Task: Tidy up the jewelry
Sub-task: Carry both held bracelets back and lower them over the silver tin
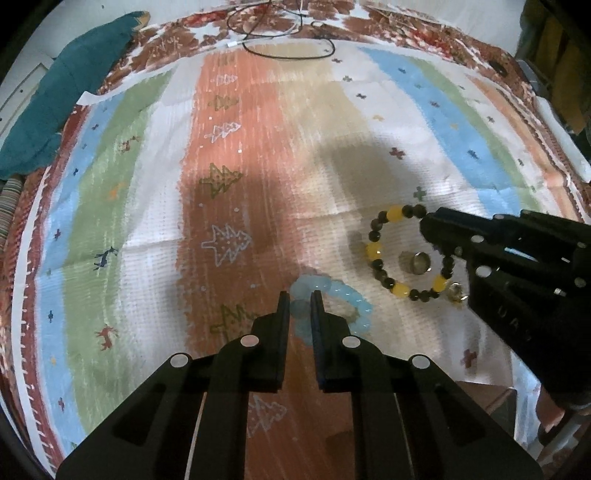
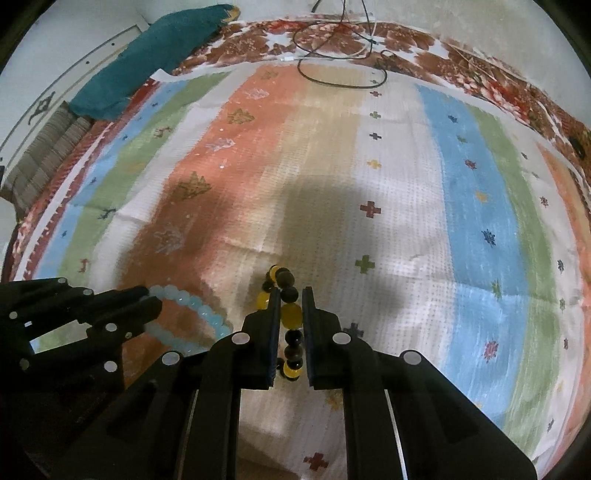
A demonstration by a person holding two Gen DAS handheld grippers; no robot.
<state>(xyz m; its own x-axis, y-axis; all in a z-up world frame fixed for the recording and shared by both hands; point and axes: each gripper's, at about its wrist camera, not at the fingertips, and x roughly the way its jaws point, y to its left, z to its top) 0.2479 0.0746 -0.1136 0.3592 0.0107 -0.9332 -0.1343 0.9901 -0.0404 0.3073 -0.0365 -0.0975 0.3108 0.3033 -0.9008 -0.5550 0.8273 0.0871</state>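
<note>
A pale blue bead bracelet (image 1: 341, 301) lies on the striped cloth (image 1: 258, 147). My left gripper (image 1: 300, 297) is shut on its near-left beads. A yellow and black bead bracelet (image 1: 400, 286) lies to the right, with a metal ring (image 1: 419, 263) inside its loop and a small gold charm (image 1: 456, 292) at its near edge. My right gripper (image 1: 430, 230) comes in from the right and is shut on that bracelet's right side. In the right wrist view its fingers (image 2: 274, 314) clamp the yellow and black beads (image 2: 291, 314), and the blue bracelet (image 2: 199, 308) shows at the left by my left gripper (image 2: 149, 299).
A teal cloth (image 1: 62, 96) lies bunched at the far left edge. Black and white cables (image 1: 280, 29) loop at the far edge of the striped cloth (image 2: 406, 184). A patterned brown bedspread (image 1: 424, 33) surrounds the cloth.
</note>
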